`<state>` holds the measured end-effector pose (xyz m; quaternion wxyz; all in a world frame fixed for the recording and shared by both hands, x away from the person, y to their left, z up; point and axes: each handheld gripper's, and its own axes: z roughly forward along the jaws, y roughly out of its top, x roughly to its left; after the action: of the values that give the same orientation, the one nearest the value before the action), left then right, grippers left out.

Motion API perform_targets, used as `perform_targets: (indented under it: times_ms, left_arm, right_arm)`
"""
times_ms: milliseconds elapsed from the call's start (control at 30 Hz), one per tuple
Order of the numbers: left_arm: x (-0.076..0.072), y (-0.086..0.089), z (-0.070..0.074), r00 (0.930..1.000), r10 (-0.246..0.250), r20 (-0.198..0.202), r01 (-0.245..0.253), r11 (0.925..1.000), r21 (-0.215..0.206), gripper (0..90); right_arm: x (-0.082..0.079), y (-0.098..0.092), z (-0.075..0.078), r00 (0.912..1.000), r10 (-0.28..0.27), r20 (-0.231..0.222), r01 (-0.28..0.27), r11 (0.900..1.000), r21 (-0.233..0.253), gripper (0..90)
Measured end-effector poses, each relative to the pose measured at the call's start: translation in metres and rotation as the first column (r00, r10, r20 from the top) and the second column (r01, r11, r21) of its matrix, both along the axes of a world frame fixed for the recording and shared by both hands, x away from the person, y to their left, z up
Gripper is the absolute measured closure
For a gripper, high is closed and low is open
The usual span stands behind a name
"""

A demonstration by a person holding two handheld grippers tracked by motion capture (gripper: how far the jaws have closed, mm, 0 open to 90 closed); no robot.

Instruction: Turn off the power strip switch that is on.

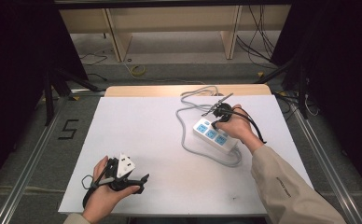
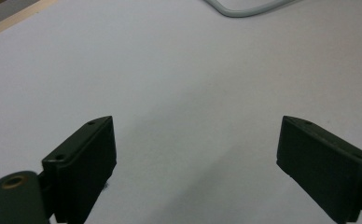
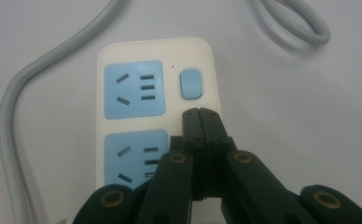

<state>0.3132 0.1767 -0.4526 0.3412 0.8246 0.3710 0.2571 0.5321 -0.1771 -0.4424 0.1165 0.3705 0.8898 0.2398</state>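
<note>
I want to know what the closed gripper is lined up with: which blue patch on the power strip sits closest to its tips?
The small blue switch on the power strip, just ahead of the right gripper. The two big blue socket faces lie off to the side.

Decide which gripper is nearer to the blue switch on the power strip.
Right. The right gripper has its jaws shut, tips just below the blue switch on the power strip. The left gripper, jaws open, is far off at the table's near left corner.
</note>
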Motion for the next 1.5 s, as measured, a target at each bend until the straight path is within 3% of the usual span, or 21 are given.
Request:
perform_targets:
  times_ms: [767, 1200, 1500]
  left_arm:
    - [0.0000, -0.0009, 0.0002, 1.0000, -0.003, 0.002, 0.003, 1.0000, -0.001, 11.5]
    - [0.0004, -0.0014, 0.0002, 1.0000, -0.004, 0.003, 0.004, 1.0000, 0.001, 11.5]
    - [0.0007, -0.0014, -0.0002, 1.0000, -0.002, 0.001, 0.002, 1.0000, 0.000, 11.6]
  right_arm:
    - [0.0003, -0.0003, 0.0003, 1.0000, 0.001, -0.003, -0.001, 1.000, 0.002, 90.0]
    - [-0.0020, -0.0042, 0.0043, 0.9996, 0.012, 0.025, -0.012, 1.000, -0.008, 90.0]
    - [-0.0032, -0.0078, 0.0054, 0.9990, 0.004, 0.045, -0.005, 1.000, 0.014, 90.0]
